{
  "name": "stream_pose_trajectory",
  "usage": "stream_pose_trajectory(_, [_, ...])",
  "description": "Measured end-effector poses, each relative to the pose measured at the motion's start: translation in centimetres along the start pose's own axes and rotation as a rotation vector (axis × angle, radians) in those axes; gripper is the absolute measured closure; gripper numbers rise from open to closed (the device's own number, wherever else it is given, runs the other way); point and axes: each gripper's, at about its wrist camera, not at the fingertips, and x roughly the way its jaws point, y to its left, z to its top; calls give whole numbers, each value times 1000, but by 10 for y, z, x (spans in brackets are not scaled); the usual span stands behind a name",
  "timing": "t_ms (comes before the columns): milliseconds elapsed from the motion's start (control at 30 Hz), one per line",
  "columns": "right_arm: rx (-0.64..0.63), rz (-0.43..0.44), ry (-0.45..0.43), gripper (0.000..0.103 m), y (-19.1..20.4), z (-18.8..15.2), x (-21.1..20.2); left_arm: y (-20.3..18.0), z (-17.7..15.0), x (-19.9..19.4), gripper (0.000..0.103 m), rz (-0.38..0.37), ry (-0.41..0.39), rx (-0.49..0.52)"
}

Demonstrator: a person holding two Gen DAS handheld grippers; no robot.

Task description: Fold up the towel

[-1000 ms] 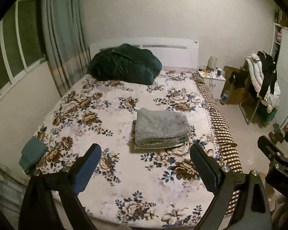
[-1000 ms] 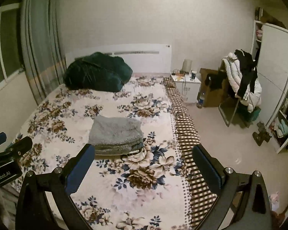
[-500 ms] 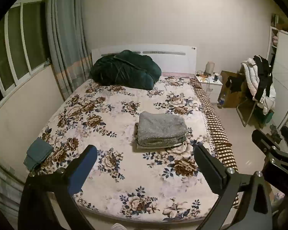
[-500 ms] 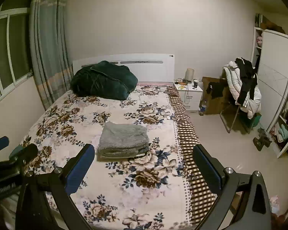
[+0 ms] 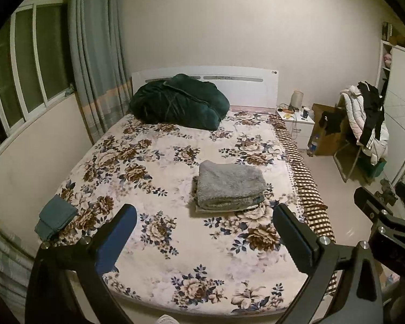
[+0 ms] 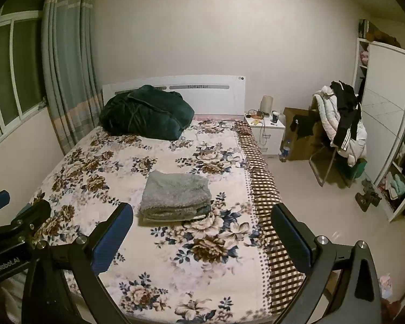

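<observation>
A grey fluffy towel (image 5: 229,185) lies folded in a neat stack on the floral bed cover (image 5: 159,178), right of the bed's middle; the right wrist view shows the same towel (image 6: 176,193). My left gripper (image 5: 205,218) hangs open above the foot of the bed, well short of the towel, with nothing between its blue-padded fingers. My right gripper (image 6: 202,217) is open too, also back from the towel and holding nothing. Each gripper's body shows at the edge of the other's view.
A dark green quilt (image 5: 178,105) is bundled at the headboard. A small folded teal cloth (image 5: 55,220) lies at the bed's left front corner. Right of the bed are a white nightstand (image 5: 297,124), a chair piled with clothes (image 5: 364,124) and a wardrobe (image 6: 386,124).
Both grippers have pulled back and risen away from the bed, so more of the room shows. The folded towel has not moved. Both stay open.
</observation>
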Motion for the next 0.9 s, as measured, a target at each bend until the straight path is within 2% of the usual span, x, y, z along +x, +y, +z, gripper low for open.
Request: stream_pose_trajectory(900, [-25, 35, 7, 0, 1, 13, 16, 7, 0, -1, 0, 8, -7, -11])
